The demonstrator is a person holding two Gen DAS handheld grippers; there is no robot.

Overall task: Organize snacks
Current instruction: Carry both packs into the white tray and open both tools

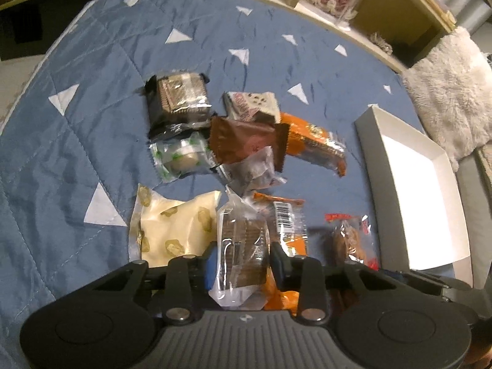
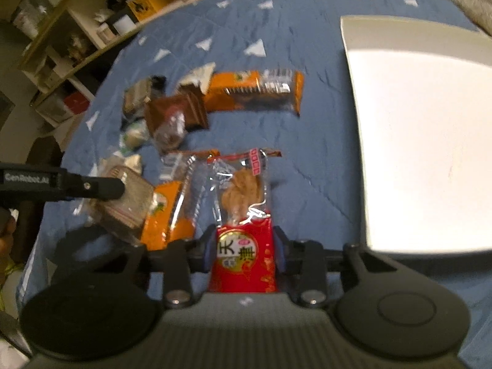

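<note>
Our left claw [image 1: 241,261] is closed onto a clear-wrapped brown cake packet [image 1: 243,246], its two fingers pressing the wrapper from either side; from the right wrist view the same claw [image 2: 121,189] comes in from the left edge and grips that packet [image 2: 129,203]. Our right claw [image 2: 243,250] is clamped on a red-and-clear snack packet [image 2: 241,212], the red printed end between the fingers and the clear end with a tan biscuit pointing away from us.

The snacks lie on a blue quilt with white triangles [image 1: 92,123]; we cannot tell whether it covers a bed or a bench. Just beside the cake packet sits a cream packet with yellowish prints [image 1: 172,227] on its left and an orange packet with a barcode [image 1: 287,218] on its right. Farther off we see a cluster: a dark packet of stacked biscuits [image 1: 178,98], a clear packet with green marks [image 1: 180,160], a brown foil packet [image 1: 249,138], a white packet [image 1: 252,106] and a long orange packet [image 1: 316,144].

A shallow white box [image 2: 353,92] rests on the quilt to our right, apart from the snacks, with nothing visible inside it
</note>
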